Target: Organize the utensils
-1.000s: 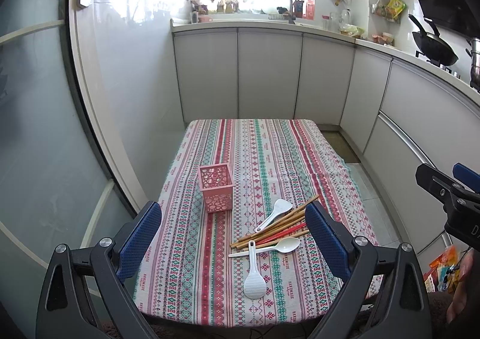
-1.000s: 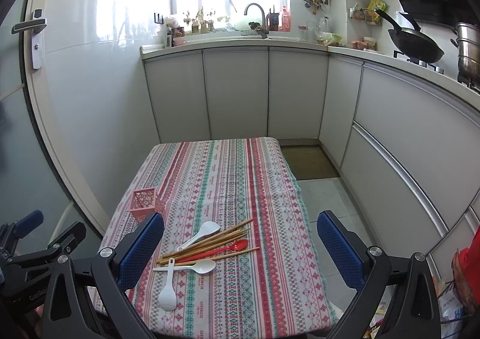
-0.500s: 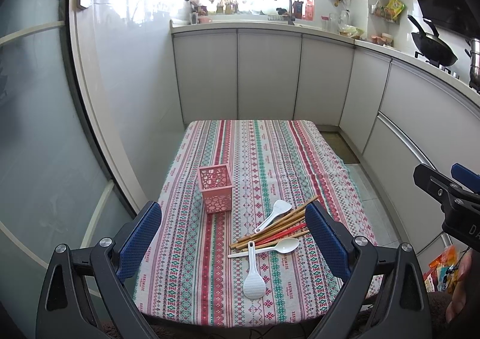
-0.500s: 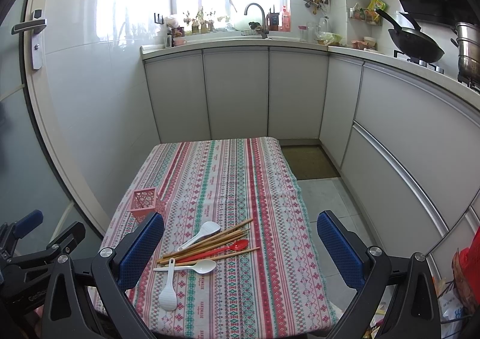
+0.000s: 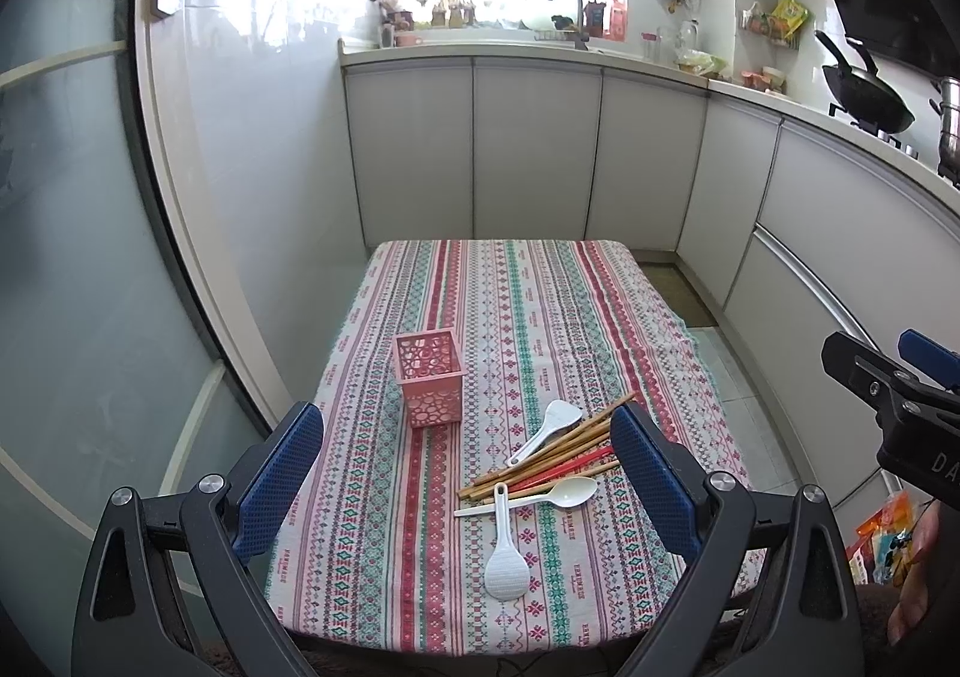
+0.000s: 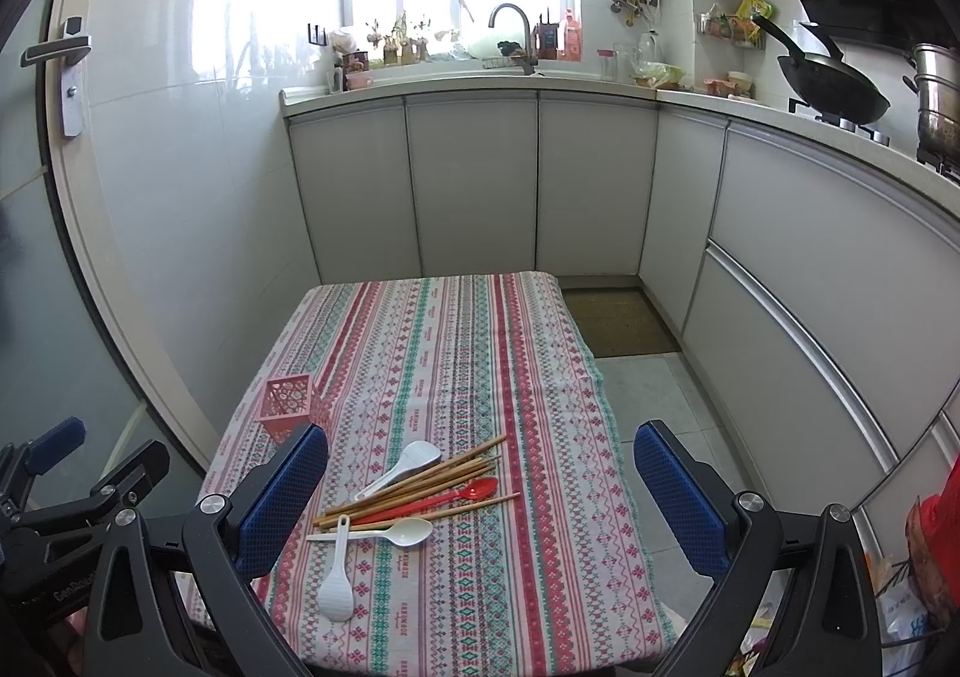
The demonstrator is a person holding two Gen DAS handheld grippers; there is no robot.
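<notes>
Over the last second nothing moves: I keep my left gripper [image 5: 468, 473] and right gripper [image 6: 480, 497] wide open, empty. Utensils [image 5: 540, 455] lie beside the pink holder [image 5: 431, 377]; sorting is unstarted.

Counter [image 5: 540, 317] runs away from the cameras, with cabinets [image 5: 534, 155] behind its far end. Holder [image 5: 430, 378] stands upright on the counter's left side, near the left edge. Utensil pile sits right of it and nearer the front edge, apart from the holder. Chopsticks [image 5: 540, 452] lie in a loose bundle, slanting from near-left to far-right. One spoon [image 5: 547, 430] lies on the bundle's far-left side. Another spoon [image 6: 444, 499] lies among the chopsticks. A third spoon [image 5: 540, 497] lies just in front of the bundle, bowl to the right. Rice paddle [image 5: 505, 545] is nearest the front edge, its handle crossing the third spoon's handle. Floor mat [image 6: 618, 320] lies right of the counter's far end.
</notes>
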